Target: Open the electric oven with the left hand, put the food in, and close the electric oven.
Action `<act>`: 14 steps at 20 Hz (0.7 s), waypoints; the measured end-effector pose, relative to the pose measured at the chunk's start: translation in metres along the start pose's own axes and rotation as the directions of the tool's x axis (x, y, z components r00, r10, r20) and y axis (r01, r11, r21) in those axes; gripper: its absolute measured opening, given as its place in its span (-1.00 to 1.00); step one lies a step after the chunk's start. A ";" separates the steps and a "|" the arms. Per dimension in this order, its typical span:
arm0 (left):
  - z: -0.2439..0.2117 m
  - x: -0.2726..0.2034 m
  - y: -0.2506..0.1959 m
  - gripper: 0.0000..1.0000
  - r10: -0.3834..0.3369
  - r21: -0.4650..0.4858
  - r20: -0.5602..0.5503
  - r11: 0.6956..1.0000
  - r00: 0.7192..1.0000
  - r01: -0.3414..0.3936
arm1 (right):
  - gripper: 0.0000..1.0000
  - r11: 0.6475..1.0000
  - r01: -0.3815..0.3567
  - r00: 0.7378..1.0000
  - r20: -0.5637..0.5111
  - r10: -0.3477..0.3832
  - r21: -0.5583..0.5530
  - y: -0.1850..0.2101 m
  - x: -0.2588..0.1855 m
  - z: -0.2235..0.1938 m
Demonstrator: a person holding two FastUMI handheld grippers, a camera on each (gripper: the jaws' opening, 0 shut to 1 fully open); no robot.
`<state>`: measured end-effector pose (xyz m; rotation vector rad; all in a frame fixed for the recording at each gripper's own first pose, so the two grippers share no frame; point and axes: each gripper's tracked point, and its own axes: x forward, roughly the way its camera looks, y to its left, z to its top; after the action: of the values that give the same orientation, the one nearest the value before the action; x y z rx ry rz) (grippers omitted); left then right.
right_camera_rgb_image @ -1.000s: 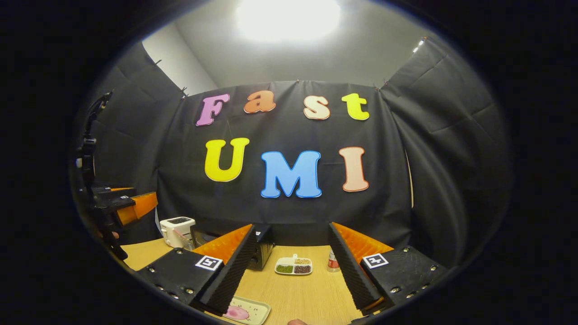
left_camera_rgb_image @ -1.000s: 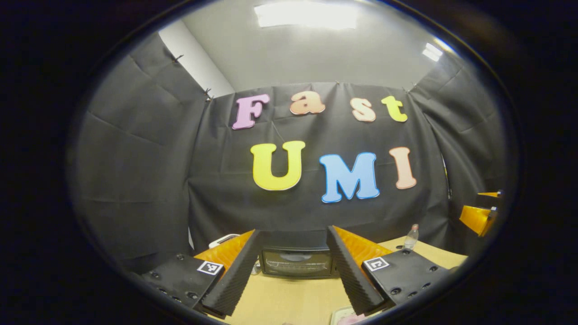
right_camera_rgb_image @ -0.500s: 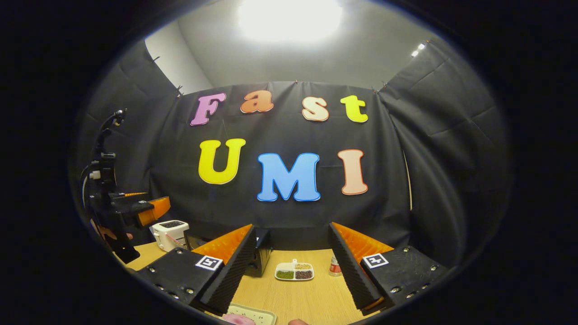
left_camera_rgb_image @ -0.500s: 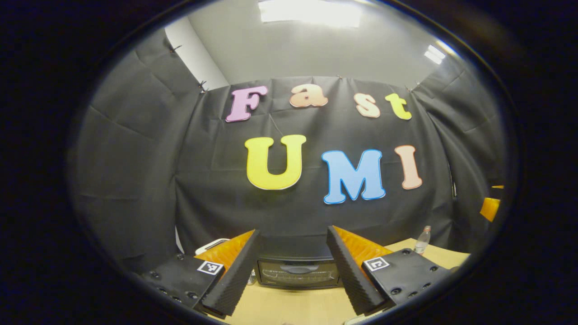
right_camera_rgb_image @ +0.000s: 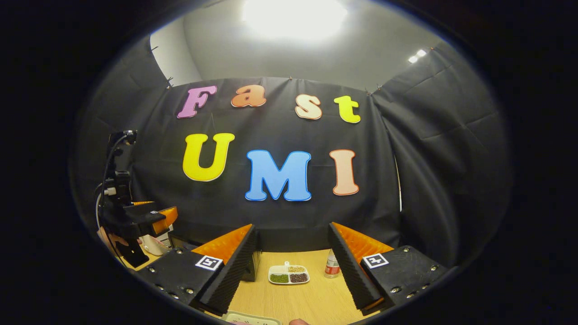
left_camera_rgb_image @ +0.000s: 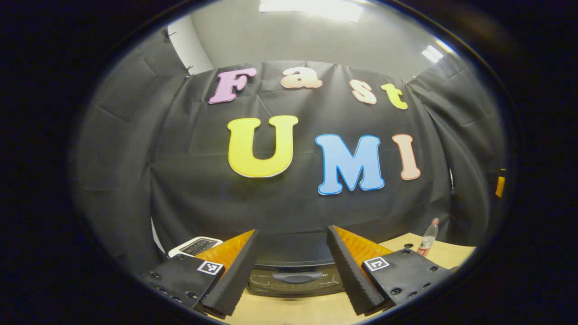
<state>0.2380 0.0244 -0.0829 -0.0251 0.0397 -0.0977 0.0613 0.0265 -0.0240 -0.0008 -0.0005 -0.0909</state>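
oven door is rigid and hinged, likely glass; grip its curved handle centrally. left tool fingers apart, right tool fingers apart, both empty

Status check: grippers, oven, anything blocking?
Left gripper open, lined up on the oven. Oven door shut. Right gripper open, holding nothing, above the table. Nothing blocks the door.

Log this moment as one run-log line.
phase: approach | left gripper: open, facing black electric oven, door shut | right gripper: open, above wooden table | white divided dish: on table
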 end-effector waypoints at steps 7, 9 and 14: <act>-0.070 0.057 -0.003 0.94 -0.049 -0.004 -0.095 0.999 0.994 0.049 | 0.94 0.996 0.084 0.996 -0.030 -0.085 -0.034 -0.001 0.009 -0.011; -0.089 0.067 -0.004 1.00 -0.057 -0.004 -0.123 0.998 0.991 0.057 | 0.94 0.993 0.104 0.994 -0.038 -0.105 -0.047 -0.003 0.009 -0.013; -0.133 0.091 -0.012 1.00 -0.069 -0.011 -0.187 0.998 0.980 0.068 | 0.94 0.985 0.152 0.986 -0.054 -0.156 -0.076 -0.014 0.004 -0.015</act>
<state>0.3216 0.0009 -0.2193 -0.0215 0.2278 -0.1688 0.0639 0.0119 -0.0389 -0.0697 0.0629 -0.2457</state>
